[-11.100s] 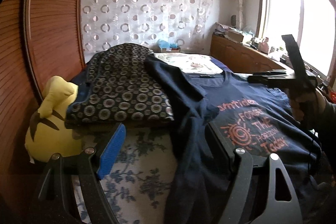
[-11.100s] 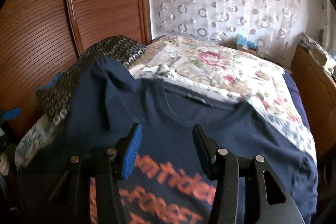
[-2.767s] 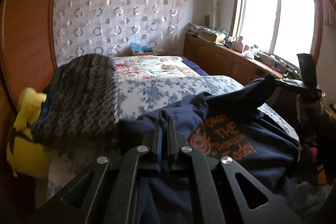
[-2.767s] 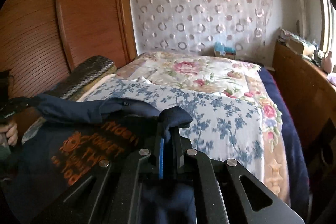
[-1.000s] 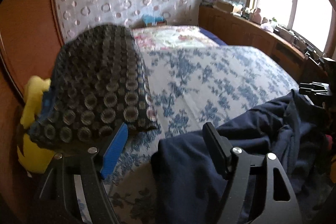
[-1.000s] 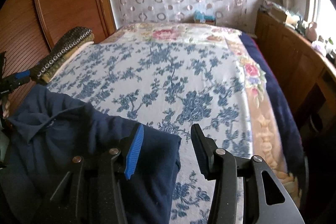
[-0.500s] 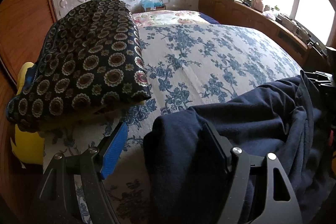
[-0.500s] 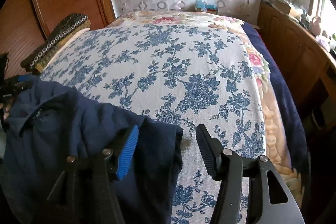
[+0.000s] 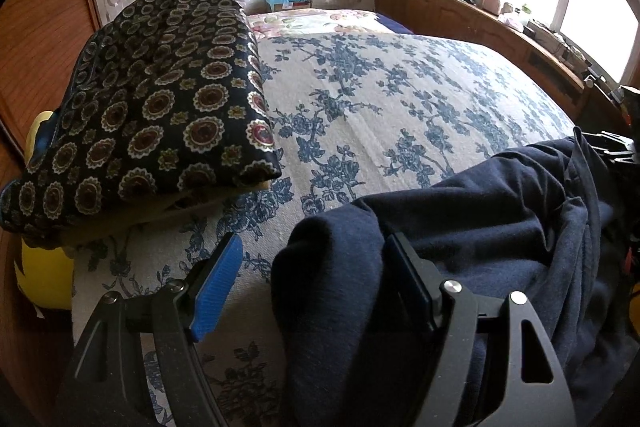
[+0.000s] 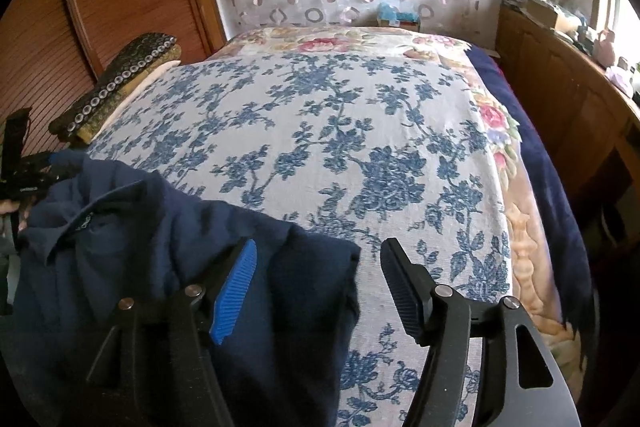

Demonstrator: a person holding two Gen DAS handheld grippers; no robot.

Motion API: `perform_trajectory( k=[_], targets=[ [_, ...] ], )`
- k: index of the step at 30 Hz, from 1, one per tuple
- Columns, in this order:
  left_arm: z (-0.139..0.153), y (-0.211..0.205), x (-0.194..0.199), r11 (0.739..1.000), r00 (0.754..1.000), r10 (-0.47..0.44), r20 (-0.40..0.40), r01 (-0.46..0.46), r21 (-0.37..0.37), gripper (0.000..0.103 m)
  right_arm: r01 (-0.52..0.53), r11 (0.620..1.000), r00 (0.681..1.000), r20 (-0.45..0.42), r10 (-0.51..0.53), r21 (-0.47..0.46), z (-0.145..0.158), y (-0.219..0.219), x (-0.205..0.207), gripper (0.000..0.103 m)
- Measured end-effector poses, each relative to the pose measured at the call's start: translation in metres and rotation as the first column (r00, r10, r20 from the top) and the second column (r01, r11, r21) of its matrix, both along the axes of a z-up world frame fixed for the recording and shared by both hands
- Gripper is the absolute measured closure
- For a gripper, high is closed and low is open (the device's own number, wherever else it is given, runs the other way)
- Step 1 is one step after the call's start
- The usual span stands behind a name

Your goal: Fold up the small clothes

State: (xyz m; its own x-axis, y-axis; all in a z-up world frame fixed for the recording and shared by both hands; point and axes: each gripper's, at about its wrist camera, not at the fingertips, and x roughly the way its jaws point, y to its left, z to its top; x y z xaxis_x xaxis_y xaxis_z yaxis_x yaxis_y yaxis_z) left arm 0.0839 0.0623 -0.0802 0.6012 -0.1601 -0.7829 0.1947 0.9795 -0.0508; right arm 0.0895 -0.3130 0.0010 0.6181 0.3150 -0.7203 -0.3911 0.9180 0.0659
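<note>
The bed [image 10: 360,131] carries everything; its top layer is a pale cover with a blue floral print [image 9: 400,115], reaching in the right wrist view from about 6 o'clock up past the centre; beyond it, toward 12 o'clock, lies a cover with pink roses [image 10: 320,43], and a dark blue blanket [image 10: 540,155] runs down the bed's edge at 3 o'clock; a crumpled navy garment [image 10: 160,247] lies on the floral cover at 8 o'clock; a folded dark cloth patterned with round medallions [image 9: 160,99] rests on the cover at 10 o'clock in the left wrist view, apart from the navy garment.
</note>
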Motion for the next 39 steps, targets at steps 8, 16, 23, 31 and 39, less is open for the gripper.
perform_trajectory(
  k=[8, 16, 23, 31, 39],
  targets=[
    [-0.001, -0.001, 0.002, 1.000, 1.000, -0.006, -0.002, 0.006, 0.004, 0.026, 0.015, 1.000, 1.000, -0.005, -0.015, -0.010, -0.007, 0.002, 0.005, 0.032],
    [-0.001, 0.000, 0.002, 1.000, 1.000, -0.006, -0.002, 0.006, 0.001, 0.026, -0.026, 0.999, 1.000, -0.015, 0.025, -0.025, -0.007, 0.009, 0.001, 0.034],
    [0.003, -0.006, -0.006, 0.998, 0.998, -0.055, 0.006, 0.055, -0.034, 0.066, -0.064, 0.998, 0.998, -0.007, 0.064, 0.001, -0.009, 0.013, -0.004, 0.068],
    [0.056, -0.003, -0.054, 0.979, 0.983, -0.062, 0.173, 0.093, -0.180, 0.088, -0.076, 0.995, 0.996, 0.048, 0.073, 0.065, 0.008, 0.013, -0.029, 0.086],
    [0.182, -0.001, -0.110, 0.951, 0.889, -0.054, 0.455, 0.184, -0.247, 0.089, -0.116, 0.985, 0.960, 0.267, 0.077, 0.131, 0.105, 0.003, -0.097, 0.087]
  ],
)
